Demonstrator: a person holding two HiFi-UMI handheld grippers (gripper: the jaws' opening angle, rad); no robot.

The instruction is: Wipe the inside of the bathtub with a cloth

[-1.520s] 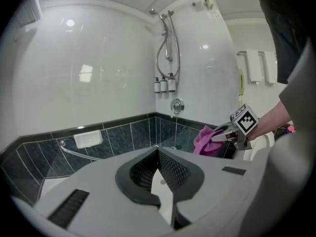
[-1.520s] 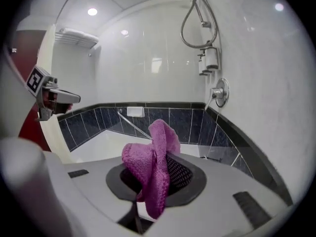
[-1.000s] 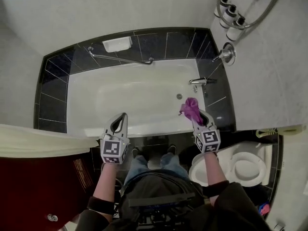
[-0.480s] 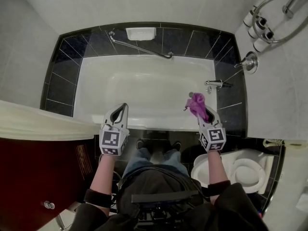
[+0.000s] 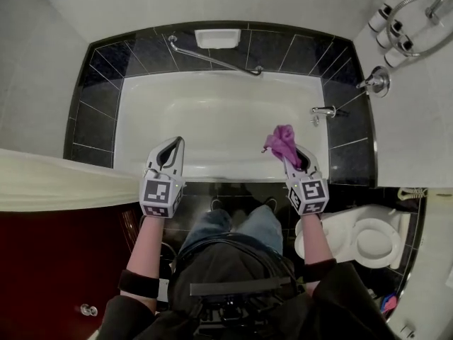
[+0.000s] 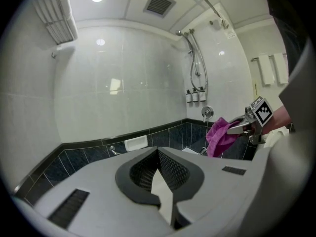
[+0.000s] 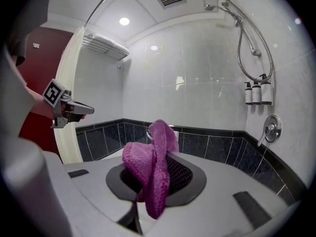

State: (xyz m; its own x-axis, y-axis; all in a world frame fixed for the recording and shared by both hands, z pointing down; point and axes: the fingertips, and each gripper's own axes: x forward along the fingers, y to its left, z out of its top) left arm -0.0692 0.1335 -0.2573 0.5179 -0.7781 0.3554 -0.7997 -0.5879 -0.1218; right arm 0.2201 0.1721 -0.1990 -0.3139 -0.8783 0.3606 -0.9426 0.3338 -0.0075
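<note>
Overhead, right gripper [image 5: 291, 155] jaws tight on crumpled knitted purple cloth [image 5: 282, 141]; left gripper [image 5: 176, 142] jaws together, empty.

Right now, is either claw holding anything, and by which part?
Right claw is shut on the purple cloth, pinching a bunched fold; the rest sticks up and hangs down. Left claw is shut, empty.

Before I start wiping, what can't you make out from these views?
- Tub floor: both gripper views, mostly blocked by each gripper's own body; only the head view shows it.
- Dirt or wet patches: head view, too small, white on white.
- Right gripper jaw tips: right gripper view, covered by the cloth.
- Drain: head view, not seen; the cloth may cover it.
- Bottle labels: right gripper view, too small.
</note>
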